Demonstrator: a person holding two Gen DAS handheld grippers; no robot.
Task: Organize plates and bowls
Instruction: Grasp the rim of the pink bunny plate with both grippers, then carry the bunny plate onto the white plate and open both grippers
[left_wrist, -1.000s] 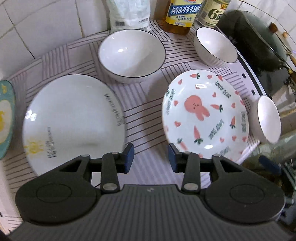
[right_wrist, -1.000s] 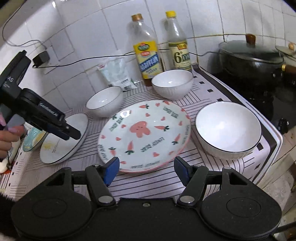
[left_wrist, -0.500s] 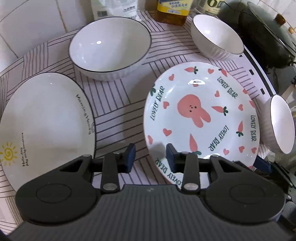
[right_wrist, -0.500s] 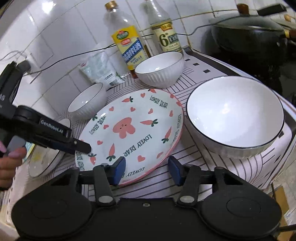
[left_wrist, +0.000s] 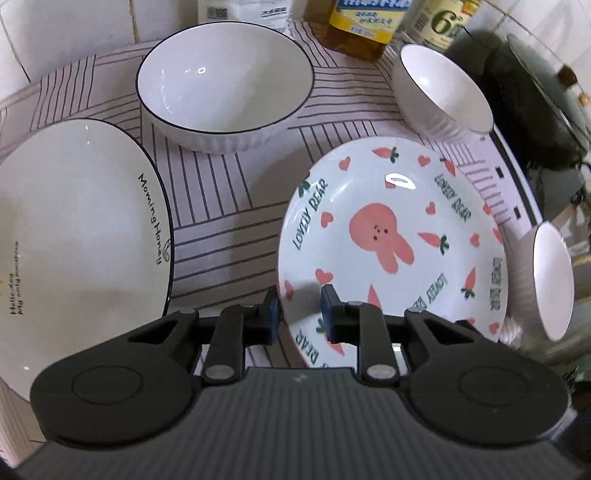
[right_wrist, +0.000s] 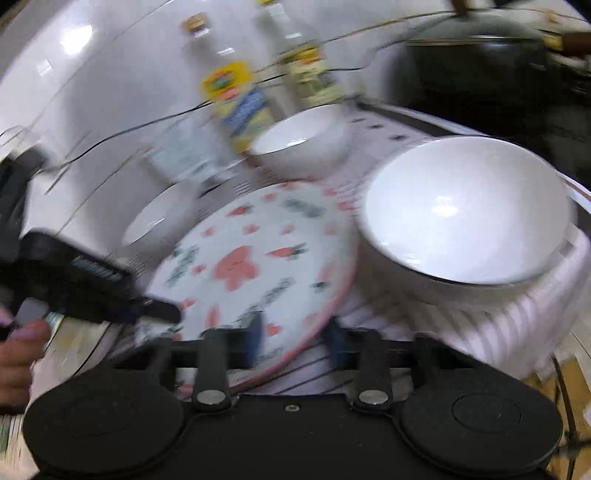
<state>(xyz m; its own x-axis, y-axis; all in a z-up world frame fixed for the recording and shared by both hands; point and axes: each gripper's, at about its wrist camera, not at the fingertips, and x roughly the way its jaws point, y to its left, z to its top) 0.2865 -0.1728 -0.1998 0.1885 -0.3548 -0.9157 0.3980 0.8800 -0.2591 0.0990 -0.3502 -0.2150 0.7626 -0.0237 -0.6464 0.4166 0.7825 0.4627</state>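
- White wall tiles back a striped counter (left_wrist: 221, 192) crowded with dishes.
- Left hand-held gripper (left_wrist: 299, 314): jaws closing astride the near-left rim of the rabbit plate (left_wrist: 391, 240), one finger under the edge, one over the face.
- Right hand-held gripper (right_wrist: 293, 338): jaws closing across that plate's near rim; blur hides contact.
- Only the right view shows the person's hand (right_wrist: 18, 354); only the left shows the plain plate (left_wrist: 74, 229) leftward.

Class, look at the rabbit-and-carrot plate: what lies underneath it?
The rabbit plate rests on the striped cloth, which shows all around it. Whatever lies directly beneath the plate is covered.
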